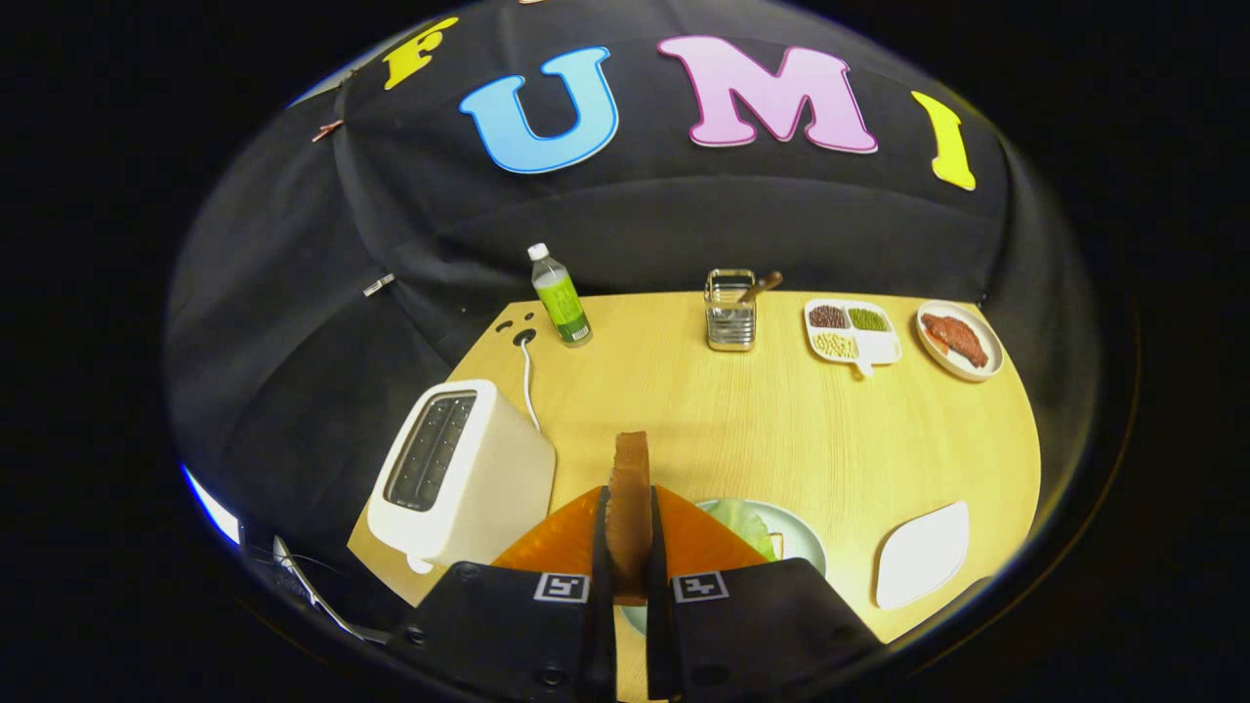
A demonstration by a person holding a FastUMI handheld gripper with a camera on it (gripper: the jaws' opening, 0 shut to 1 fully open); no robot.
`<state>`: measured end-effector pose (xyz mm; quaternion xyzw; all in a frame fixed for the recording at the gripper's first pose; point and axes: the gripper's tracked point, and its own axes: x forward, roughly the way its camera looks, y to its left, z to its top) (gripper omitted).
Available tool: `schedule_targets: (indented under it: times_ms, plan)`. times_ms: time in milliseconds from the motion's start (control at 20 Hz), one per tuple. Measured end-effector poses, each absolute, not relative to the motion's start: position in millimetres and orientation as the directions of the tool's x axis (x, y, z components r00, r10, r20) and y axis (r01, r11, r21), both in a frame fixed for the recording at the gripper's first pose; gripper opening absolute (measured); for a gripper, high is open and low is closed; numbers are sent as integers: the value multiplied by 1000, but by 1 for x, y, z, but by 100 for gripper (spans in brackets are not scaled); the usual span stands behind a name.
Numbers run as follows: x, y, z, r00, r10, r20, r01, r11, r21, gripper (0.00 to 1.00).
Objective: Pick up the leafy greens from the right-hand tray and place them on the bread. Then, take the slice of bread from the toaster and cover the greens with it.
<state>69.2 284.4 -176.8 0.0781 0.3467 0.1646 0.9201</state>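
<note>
My gripper [628, 532] is shut on a slice of bread [630, 488], held upright on its edge between the two fingers, brown crust upward. Just to the right of the fingers, leafy greens [740, 522] lie on a pale round plate [806, 552]; whatever is under the greens is hidden. The white toaster [459, 474] stands to the left of the fingers, its top slots dark. An empty white tray [921, 554] lies to the right of the plate.
At the back of the wooden table [781, 430] stand a green bottle [561, 296], a metal utensil holder [730, 310], a divided dish of grains [852, 332] and a plate of meat [959, 339]. The toaster's white cord [528, 383] runs to a hole in the table.
</note>
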Motion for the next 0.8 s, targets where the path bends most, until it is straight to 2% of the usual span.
schedule_targets:
  times_ms: [250,800]
  plan:
    - [60,285,-218,658,399,-639,-236,915,329,16]
    - [65,231,-270,644,342,-684,-151,934,325,18]
